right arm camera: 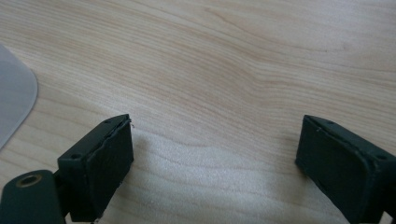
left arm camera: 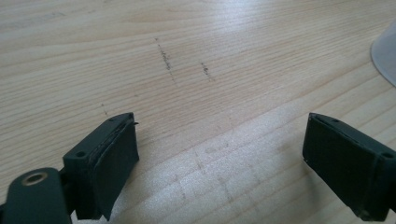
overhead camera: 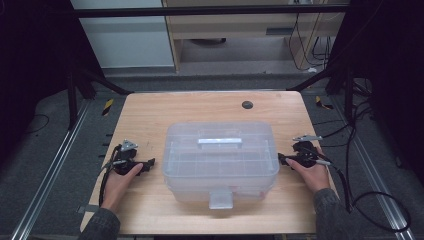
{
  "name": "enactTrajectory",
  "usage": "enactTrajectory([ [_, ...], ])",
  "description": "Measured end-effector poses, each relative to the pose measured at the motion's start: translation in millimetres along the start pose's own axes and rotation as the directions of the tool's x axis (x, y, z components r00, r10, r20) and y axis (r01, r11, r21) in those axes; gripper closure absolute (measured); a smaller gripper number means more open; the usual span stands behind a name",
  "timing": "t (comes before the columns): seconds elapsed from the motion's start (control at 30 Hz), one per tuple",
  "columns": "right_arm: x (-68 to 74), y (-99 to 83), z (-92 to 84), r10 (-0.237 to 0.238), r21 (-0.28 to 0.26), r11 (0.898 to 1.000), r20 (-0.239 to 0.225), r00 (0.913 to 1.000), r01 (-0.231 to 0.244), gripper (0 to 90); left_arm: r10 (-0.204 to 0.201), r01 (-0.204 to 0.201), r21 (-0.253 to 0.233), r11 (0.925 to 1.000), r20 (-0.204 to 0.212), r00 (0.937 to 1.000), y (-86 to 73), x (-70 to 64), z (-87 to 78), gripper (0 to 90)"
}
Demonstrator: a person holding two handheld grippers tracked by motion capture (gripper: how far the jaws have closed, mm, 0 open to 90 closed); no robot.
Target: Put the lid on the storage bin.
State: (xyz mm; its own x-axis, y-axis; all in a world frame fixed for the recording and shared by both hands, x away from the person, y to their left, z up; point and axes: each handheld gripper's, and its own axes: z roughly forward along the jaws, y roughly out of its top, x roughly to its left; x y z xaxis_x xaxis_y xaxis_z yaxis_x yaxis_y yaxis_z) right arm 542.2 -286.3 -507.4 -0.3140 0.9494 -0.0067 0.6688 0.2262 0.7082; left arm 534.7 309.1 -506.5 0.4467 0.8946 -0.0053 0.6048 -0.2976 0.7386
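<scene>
A clear plastic storage box (overhead camera: 220,160) with a lid, a top handle and a front latch stands in the middle of the wooden table (overhead camera: 150,112). My left gripper (overhead camera: 149,163) rests low on the wood just left of the box, pointing at its side, open with nothing between its pads (left arm camera: 112,163). My right gripper (overhead camera: 281,159) lies at the box's right side, its tips close to the wall, open and empty, with its pads (right arm camera: 100,163) wide apart over bare wood. A curved edge of the box (left arm camera: 385,56) shows at the right of the left gripper view, and the box (right arm camera: 14,98) shows at the left of the right gripper view.
A small dark round hole (overhead camera: 247,104) sits near the table's far edge. Cables (overhead camera: 350,200) trail off the right gripper over the table's right edge. Metal rails (overhead camera: 55,165) run along the floor on both sides. Bare wood lies in front of and behind the box.
</scene>
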Motion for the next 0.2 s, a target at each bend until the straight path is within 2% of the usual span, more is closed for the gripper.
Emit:
enactTrajectory([
  [0.07,0.2,-1.1,1.0,0.006,-0.013,1.0,0.001,1.0,-0.006,8.1,-0.002,0.002,0.005,1.0,-0.016,0.9999,0.2,-0.2,0.5,8.7],
  [0.1,0.9,-3.7,2.2,0.019,-0.037,0.999,0.012,0.9998,-0.018,5.9,0.001,0.0,0.017,0.9999,-0.041,0.9992,0.7,-1.2,1.7,6.9],
  [0.2,1.3,-4.2,2.1,0.026,-0.031,0.999,0.02,0.9995,-0.025,2.7,-0.008,0.009,0.025,0.9996,-0.049,0.9988,1.1,-1.0,2.6,2.9],
])
